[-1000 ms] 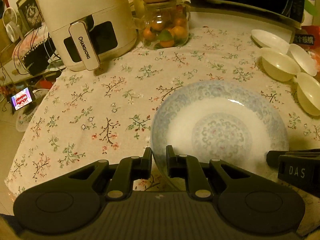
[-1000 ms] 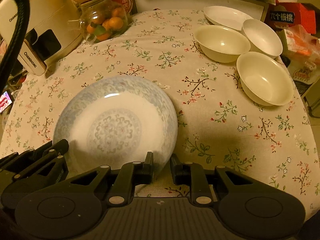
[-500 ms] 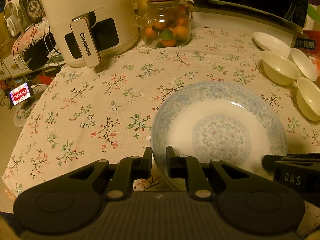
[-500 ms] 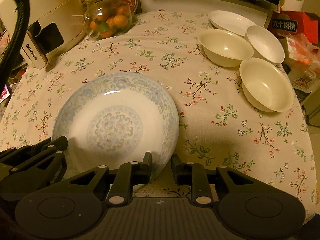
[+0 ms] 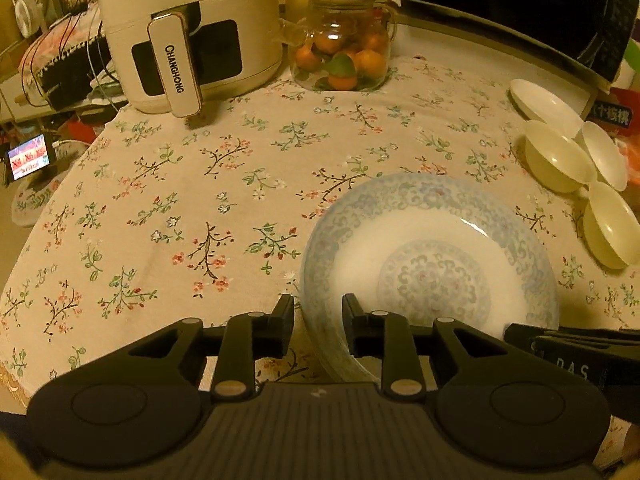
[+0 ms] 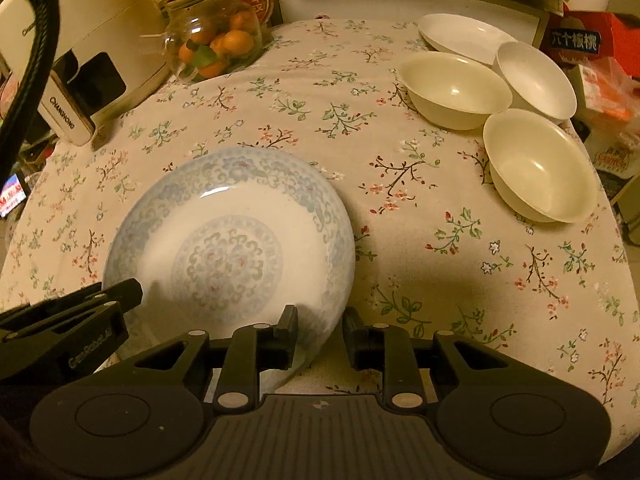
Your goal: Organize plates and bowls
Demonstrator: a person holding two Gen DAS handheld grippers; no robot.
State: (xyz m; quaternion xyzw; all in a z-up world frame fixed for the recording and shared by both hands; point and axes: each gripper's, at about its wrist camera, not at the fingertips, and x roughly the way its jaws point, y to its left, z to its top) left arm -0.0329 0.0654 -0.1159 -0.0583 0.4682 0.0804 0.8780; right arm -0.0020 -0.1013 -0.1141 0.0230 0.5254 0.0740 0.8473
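Note:
A large blue-patterned plate [image 5: 432, 256] is held above the floral tablecloth by both grippers. My left gripper [image 5: 317, 316] is shut on its near left rim. My right gripper [image 6: 320, 330] is shut on its near right rim; the plate [image 6: 228, 240] fills the left of the right wrist view. Three cream bowls [image 6: 454, 88] [image 6: 536, 80] [image 6: 540, 164] and a white plate [image 6: 464, 36] stand at the far right; one bowl also shows in the left wrist view [image 5: 558, 156]. The other gripper's fingers show at each view's edge.
A white air fryer [image 5: 188, 28] stands at the back left. A glass jar of oranges [image 5: 344, 56] is beside it, with a black microwave [image 5: 520, 4] behind. The table's left edge drops off toward a small lit screen [image 5: 28, 156].
Both grippers have risen and pulled back a little with the plate; the table looks farther away. Both grips hold the same spots on the rim.

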